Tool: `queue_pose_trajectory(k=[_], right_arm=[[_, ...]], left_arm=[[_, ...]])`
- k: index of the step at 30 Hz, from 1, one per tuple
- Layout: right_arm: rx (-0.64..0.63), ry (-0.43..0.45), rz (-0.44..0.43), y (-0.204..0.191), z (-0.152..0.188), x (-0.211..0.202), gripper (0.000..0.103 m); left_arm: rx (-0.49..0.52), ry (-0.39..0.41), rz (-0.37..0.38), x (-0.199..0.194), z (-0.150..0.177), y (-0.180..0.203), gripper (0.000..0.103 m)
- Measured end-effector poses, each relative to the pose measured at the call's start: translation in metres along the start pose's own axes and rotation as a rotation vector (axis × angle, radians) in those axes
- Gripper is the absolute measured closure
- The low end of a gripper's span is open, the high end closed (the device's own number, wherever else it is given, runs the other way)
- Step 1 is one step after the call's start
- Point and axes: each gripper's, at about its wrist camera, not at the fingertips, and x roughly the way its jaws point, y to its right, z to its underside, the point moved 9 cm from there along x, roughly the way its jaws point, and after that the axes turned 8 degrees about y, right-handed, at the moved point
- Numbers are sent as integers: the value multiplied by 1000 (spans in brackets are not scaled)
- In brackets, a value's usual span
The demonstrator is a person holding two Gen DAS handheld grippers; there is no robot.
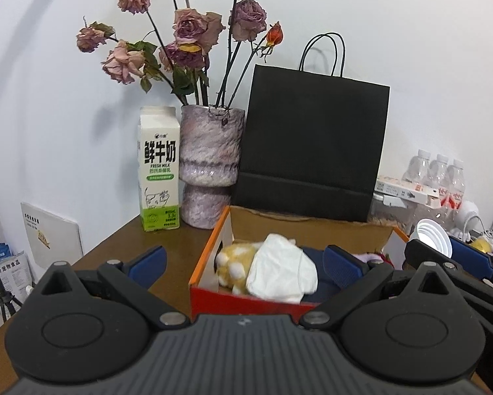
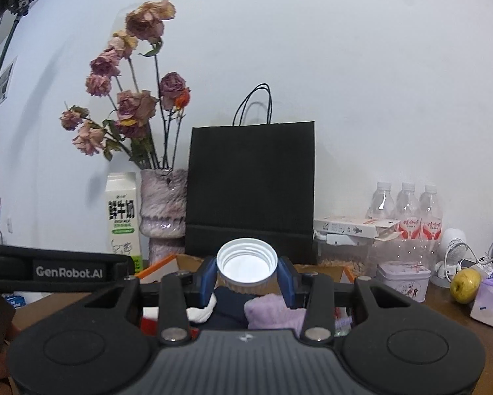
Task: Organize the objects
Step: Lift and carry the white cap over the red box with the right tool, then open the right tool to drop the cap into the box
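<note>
An orange-and-red cardboard box (image 1: 210, 247) stands on the brown table and holds a yellow plush toy (image 1: 231, 263), a white cloth (image 1: 279, 273) and a dark navy item. My left gripper (image 1: 245, 263) hovers just in front of the box, open, with nothing between its fingers. My right gripper (image 2: 246, 279) is shut on a white ribbed screw lid (image 2: 246, 265), hollow side facing the camera, above the box (image 2: 154, 268). Below it lie a white cloth (image 2: 202, 311) and a lilac cloth (image 2: 272, 309). In the left wrist view the lid (image 1: 434, 237) shows at the right.
Behind the box stand a milk carton (image 1: 159, 171), a pinkish vase (image 1: 210, 164) of dried roses and a black paper bag (image 1: 312, 144). To the right are water bottles (image 2: 407, 207), a lilac tin (image 2: 404, 279), a yellow-green fruit (image 2: 465, 284) and a small white fan (image 2: 454, 250).
</note>
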Motion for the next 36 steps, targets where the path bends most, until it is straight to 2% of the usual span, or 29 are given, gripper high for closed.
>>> queue_pose_trajectory(k=[17,26,27,28,29,31,36], right_arm=[[-5,-38,30,30,17,89,64],[-23,-91,24,37,32,126,63],[-24,-99,23,37,33,127,61],[-27,-111,19,38,35,129,50],[-25,-116,23,39,36,129,29],[-19,-110,40,42,36,128,0],[-13,-117,46,43,35,126,0]], left_arm=[[5,23,-16,87,-12,9,0],[31,21,-29,115,-13,5,0],[32,18,-29,117,-12,5,0],[33,14,-28,118,-11,4,0],[34,12,-29,119,-11,3,0],[33,12,-31,119,-11,1,0],[39,20,-20,115,-12,1,0]])
